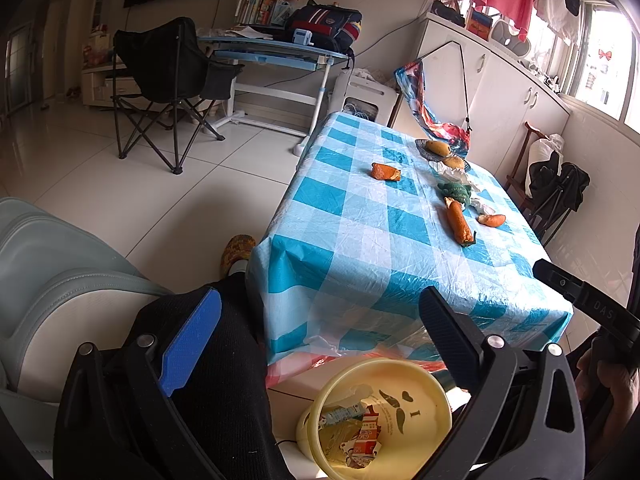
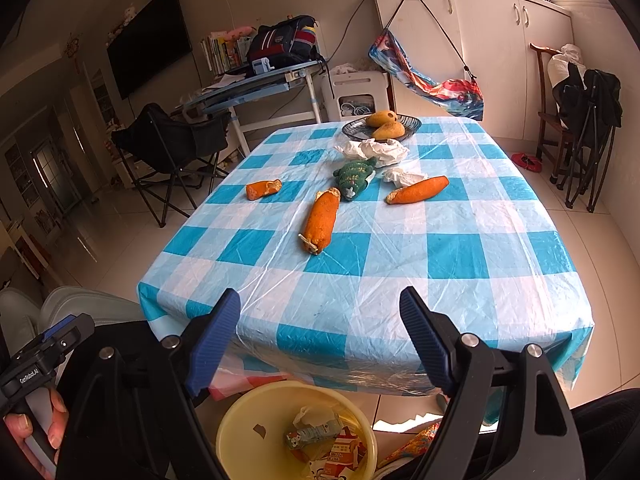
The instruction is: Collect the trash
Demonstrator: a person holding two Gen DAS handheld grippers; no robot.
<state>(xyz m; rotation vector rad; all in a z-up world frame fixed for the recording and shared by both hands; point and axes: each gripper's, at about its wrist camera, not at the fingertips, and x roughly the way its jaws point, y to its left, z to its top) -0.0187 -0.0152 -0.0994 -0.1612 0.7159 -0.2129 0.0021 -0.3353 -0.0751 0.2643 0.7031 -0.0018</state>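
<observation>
Right gripper [image 2: 320, 336]: nearest the lens, fingers spread wide with nothing between them, hanging over the near table edge and above the bin
Left gripper [image 1: 320, 336]: fingers likewise spread and empty, held low beside the person's dark-clothed knee, bin just below
Bin [image 2: 236, 420]: yellow, on the floor against the near end of the table; crushed cartons and a scrap of paper already lie in its bottom
Done so far: some packaging appears collected, judging by what sits in the bin
Table [image 2: 460, 280]: blue-and-white checked plastic cloth, near half bare
Peel left: one long orange peel [image 2: 320, 220] mid-table, a shorter piece [image 2: 262, 189] to its left, another [image 2: 418, 190] to its right
Tissues left: a crumpled white wad [image 2: 374, 150] just before the plate, a smaller one [image 2: 402, 176] beside the right-hand peel
Green thing [image 2: 354, 176]: knitted-looking, between the peels; trash or not, cannot tell
Plate [image 2: 356, 128]: far end, holding two yellow fruits, probably not trash
Judgement: early to midway; all table litter is untouched and well apart from both grippers
</observation>
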